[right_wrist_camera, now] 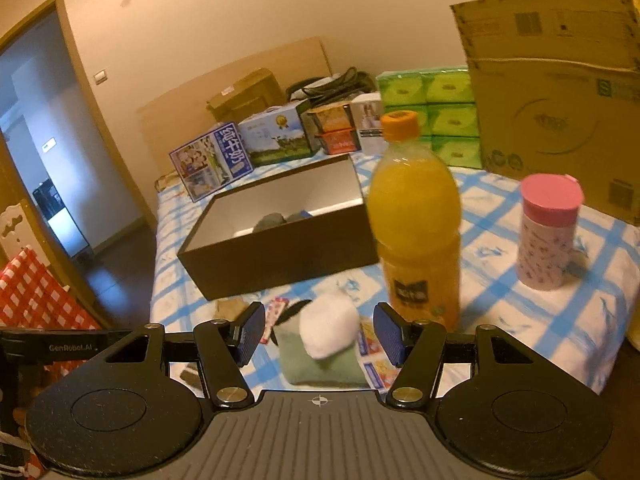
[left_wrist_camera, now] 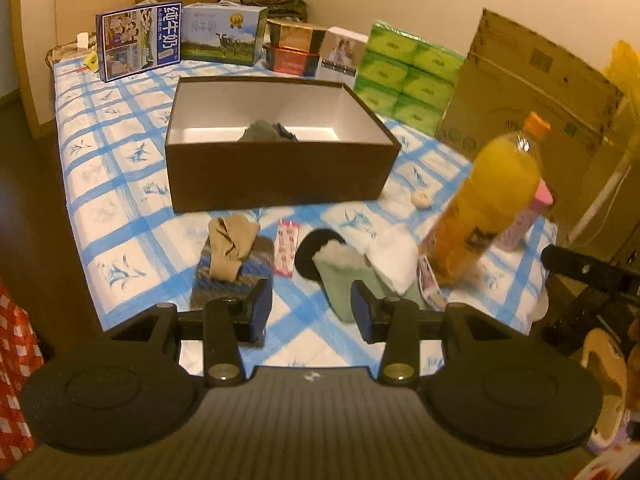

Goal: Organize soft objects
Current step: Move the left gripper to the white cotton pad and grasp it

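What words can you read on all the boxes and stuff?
"纯牛奶" in big white letters on the blue milk carton.
"GenRoBot.AI" on the black bar of the left hand-held gripper.
Orange juice bottle: dark label too blurred to read.
Green tissue packs, cow box, cardboard box: print too small or blurred.

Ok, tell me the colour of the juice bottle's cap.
Orange, clearest in the right wrist view: juice bottle cap.

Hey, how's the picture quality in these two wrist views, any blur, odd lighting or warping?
Left wrist view: warm, dim indoor light; the orange juice bottle is smeared by motion blur, while the brown box stays fairly sharp; fisheye bends the bed's edges. Right wrist view: same yellowish cast; the white fluffy item and bottle look soft, the doorway on the left curves strongly, and the corners go dark.
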